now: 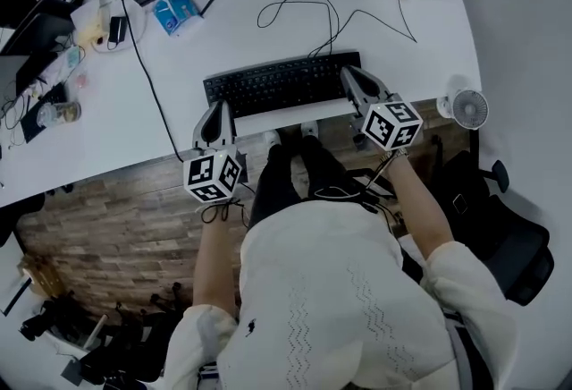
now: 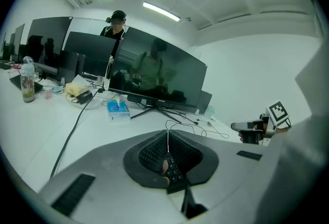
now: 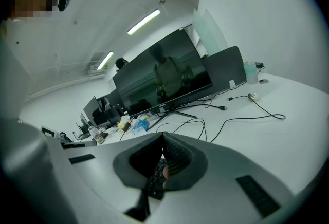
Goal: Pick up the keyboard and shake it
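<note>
**Keyboard clamped at both ends by 2 grippers**

In the head view the black keyboard (image 1: 281, 82) sits in the middle of the frame, over the near edge of the white counter (image 1: 223, 39). The left gripper (image 1: 215, 114) has hold of its lower-left end, and the right gripper (image 1: 351, 80) has hold of its right end. The keyboard looks slightly raised off the counter, though the steep downward view makes that hard to judge.

The left gripper view shows that gripper's jaws closed tight on the keyboard's narrow end, with a row of keys pinched between the 2 pads at lower centre. The right gripper view shows the same at the other end: jaws pressed together on the keyboard's edge, with keys showing in the gap.

The keyboard's thin black cable (image 1: 295, 8) loops across the counter towards the top of the frame, where a wide dark monitor (image 2: 154, 71) stands on a splayed foot. A blue tissue pack (image 1: 174, 11) lies at upper left of the keyboard. A small white fan (image 1: 467, 107) stands at the counter's right edge, near the right gripper. Below the counter the wooden floor (image 1: 107, 209) fills the lower left.
</note>
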